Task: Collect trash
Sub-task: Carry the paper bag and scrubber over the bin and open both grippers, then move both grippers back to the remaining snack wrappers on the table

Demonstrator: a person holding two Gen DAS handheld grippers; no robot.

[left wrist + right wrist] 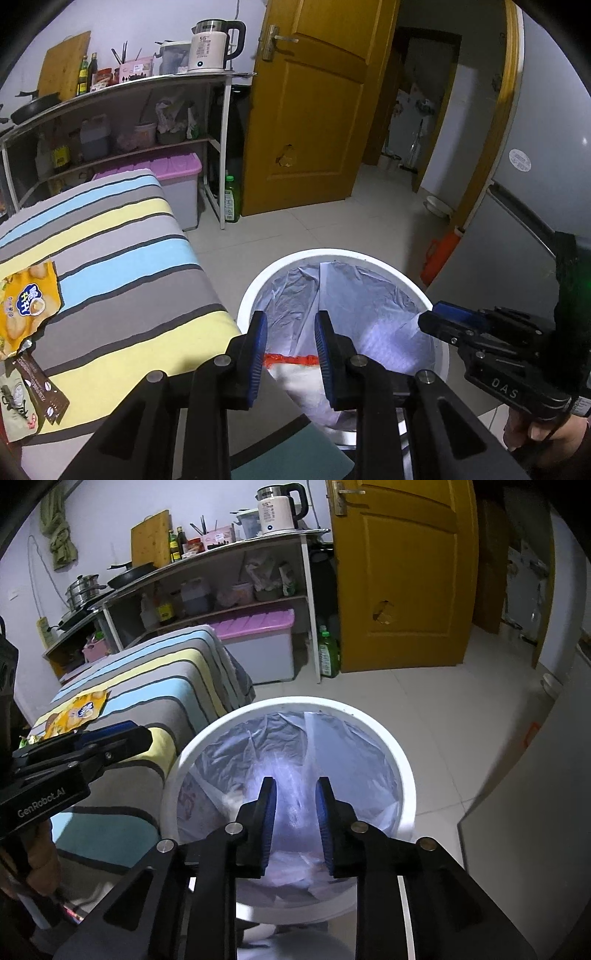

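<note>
Two grippers over white bin (402,775) beside striped table (122,236). Left gripper (290,354) clamps white wrapper with red edge (295,384). Right gripper (293,823) parted, nothing between pads. Snack packets (26,299) on table.

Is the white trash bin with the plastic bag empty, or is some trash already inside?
Not empty. The trash bin holds pale crumpled wrappers at the bottom of its bag.

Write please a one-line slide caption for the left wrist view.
Left gripper holds a white wrapper with a red strip over the lined white bin.
</note>
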